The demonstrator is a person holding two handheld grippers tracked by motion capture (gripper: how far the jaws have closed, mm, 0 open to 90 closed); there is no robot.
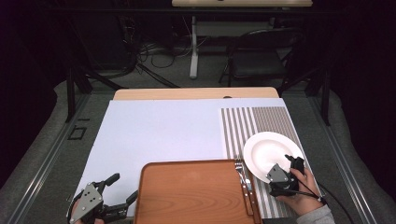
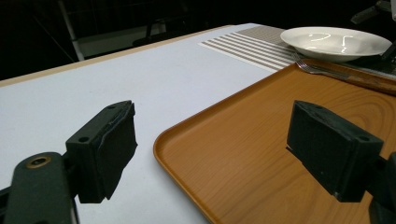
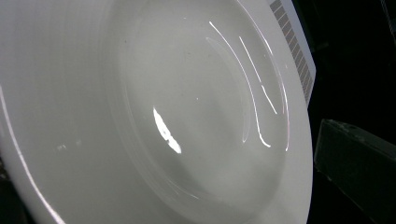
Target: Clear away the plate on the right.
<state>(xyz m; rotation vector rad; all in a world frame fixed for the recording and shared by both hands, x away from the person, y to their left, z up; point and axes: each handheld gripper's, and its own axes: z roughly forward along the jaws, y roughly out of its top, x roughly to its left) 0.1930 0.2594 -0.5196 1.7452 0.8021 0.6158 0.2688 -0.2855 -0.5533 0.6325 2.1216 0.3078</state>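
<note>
A white plate (image 1: 266, 150) sits on the striped placemat (image 1: 261, 119) at the right, and its glossy inside (image 3: 163, 107) is close up in the right gripper view. My right gripper (image 1: 292, 164) is at the plate's near right rim. It looks open: one black finger (image 3: 359, 172) stands just off the rim, and the other is hidden by the plate. A fork (image 1: 243, 175) lies along the right edge of the wooden tray (image 1: 187, 196). My left gripper (image 1: 124, 187) hangs open and empty over the tray's near left corner (image 2: 161, 140).
A pale sheet (image 1: 159, 135) covers the table left of the placemat. The tray's raised rim (image 2: 224, 112) runs between my left gripper's fingers. Beyond the table's far edge stand a chair (image 1: 261, 56) and a desk leg (image 1: 194, 46) on a dark floor.
</note>
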